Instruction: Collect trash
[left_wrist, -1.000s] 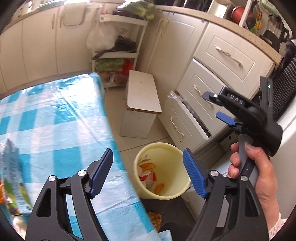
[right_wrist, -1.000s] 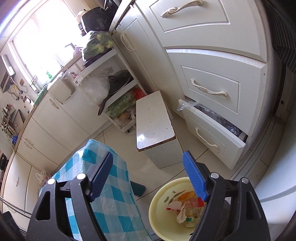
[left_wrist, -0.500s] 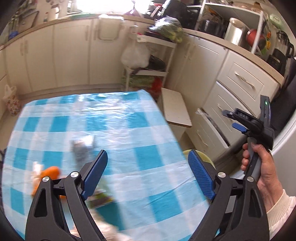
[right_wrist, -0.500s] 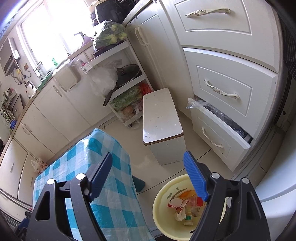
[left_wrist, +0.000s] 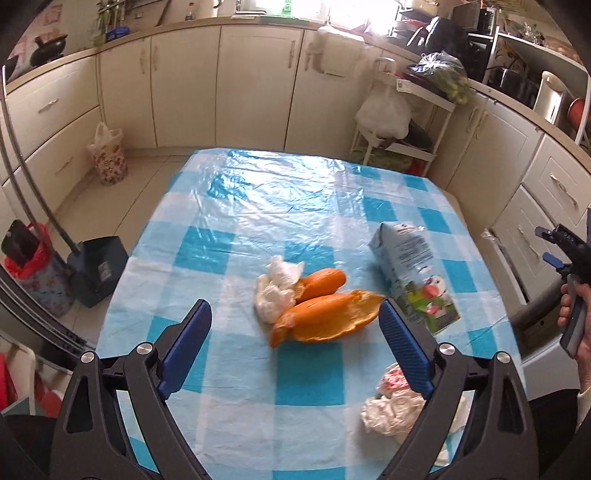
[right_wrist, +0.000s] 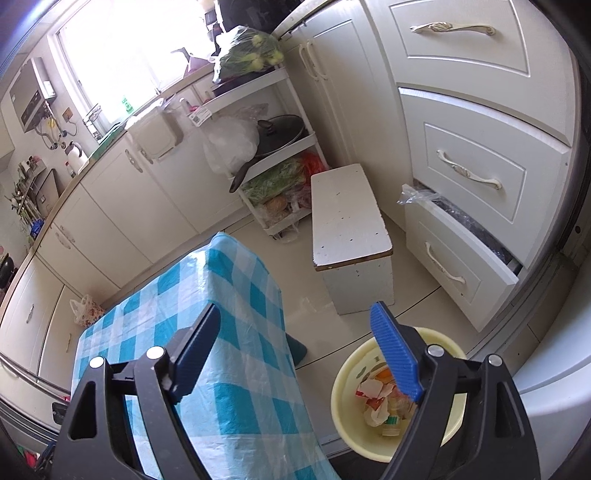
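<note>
One table under a blue-and-white checked plastic cloth (left_wrist: 258, 221), the largest item I see, fills the left wrist view; its corner also shows in the right wrist view.

One white wooden stool (right_wrist: 347, 218) stands on the floor between the table and the drawer units.

One round pale-yellow plastic waste bin (right_wrist: 343, 398) stands on the floor beside the table, under my right tongs, with paper and wrapper scraps inside.

Two tongs. My left gripper (left_wrist: 295, 332) is released, jaws wide apart and holding nothing, above the table. My right gripper (right_wrist: 295, 347) is likewise released and empty, over the floor by the bin.

One light-blue drink carton (left_wrist: 413, 273) lies on its side on the cloth, just right of the peel.

Two pieces of orange peel (left_wrist: 325, 310) lie near the middle of the cloth, touching each other, framed between my left jaws.

Two crumpled white wads: one tissue (left_wrist: 277, 288) touching the peel's left side; one crumpled white plastic wrapper with red print (left_wrist: 391, 406) near the table's front edge, partly behind my left gripper's right finger.

Change since a second ago: my left view faced the bin and table edge; it has swung round onto the tabletop trash. My right view has barely shifted.
</note>
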